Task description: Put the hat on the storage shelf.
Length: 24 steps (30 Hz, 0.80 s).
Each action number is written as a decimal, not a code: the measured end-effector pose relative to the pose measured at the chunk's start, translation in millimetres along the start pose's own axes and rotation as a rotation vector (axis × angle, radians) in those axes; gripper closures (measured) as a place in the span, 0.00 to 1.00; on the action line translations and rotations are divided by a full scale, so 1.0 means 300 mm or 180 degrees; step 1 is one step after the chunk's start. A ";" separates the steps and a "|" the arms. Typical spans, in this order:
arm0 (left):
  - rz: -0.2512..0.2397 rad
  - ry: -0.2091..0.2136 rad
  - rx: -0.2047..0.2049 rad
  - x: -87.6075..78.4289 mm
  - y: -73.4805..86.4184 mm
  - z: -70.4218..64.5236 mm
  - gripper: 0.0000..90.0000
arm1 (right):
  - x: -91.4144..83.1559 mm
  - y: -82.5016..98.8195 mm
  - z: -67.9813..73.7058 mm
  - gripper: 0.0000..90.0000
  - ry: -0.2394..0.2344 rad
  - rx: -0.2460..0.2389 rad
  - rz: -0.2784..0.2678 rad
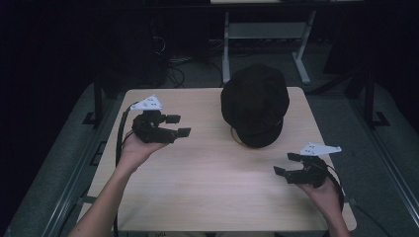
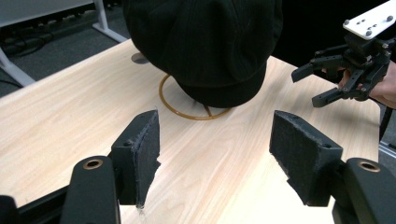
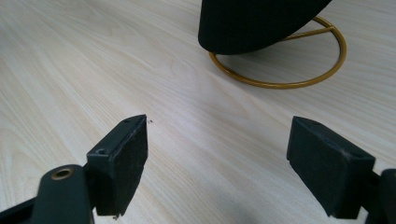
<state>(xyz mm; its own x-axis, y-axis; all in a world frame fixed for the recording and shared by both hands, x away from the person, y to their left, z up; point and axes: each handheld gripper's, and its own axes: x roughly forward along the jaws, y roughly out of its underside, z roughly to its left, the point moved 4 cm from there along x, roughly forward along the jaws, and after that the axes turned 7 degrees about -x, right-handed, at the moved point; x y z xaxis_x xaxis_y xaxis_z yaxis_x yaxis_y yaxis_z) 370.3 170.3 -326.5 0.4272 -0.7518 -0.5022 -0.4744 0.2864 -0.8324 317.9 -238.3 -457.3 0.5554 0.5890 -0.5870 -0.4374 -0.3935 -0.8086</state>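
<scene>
A black cap [image 1: 255,103] sits on a gold wire stand at the table's far middle-right; the stand's ring base [image 2: 173,108] [image 3: 285,84] rests on the wood. My left gripper [image 1: 178,125] is held above the table's left part, open and empty, pointing right toward the cap [image 2: 205,42]. My right gripper [image 1: 287,163] hovers at the right front, open and empty, pointing left; it is also seen in the left gripper view [image 2: 313,86]. In the right gripper view the cap's lower edge [image 3: 252,23] hangs above the ring, beyond the spread jaws.
The light wooden table [image 1: 207,182] has a small round grommet [image 2: 139,57] behind the cap. Beyond the far edge stand white desk legs [image 1: 226,49] and cables on a dark floor. A metal rail [image 1: 74,168] runs along the table's left side.
</scene>
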 end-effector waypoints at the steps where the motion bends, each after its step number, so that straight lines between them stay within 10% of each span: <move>1: 0.0001 -0.0006 -0.0005 -0.002 0.008 0.003 0.36 | 0.000 0.001 0.001 0.23 0.0003 0.0002 0.0005; 24: 0.0014 -0.0186 -0.0039 -0.030 0.174 0.019 0.35 | 0.017 0.018 0.006 0.23 -0.0035 -0.0023 0.0105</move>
<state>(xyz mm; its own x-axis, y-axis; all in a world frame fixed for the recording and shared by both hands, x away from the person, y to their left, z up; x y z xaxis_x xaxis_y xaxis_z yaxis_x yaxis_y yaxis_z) 346.0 195.4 -366.7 0.4692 -0.7144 -0.5190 -0.4857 0.2820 -0.8274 317.1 -236.0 -464.7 0.5329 0.5835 -0.6128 -0.4501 -0.4179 -0.7892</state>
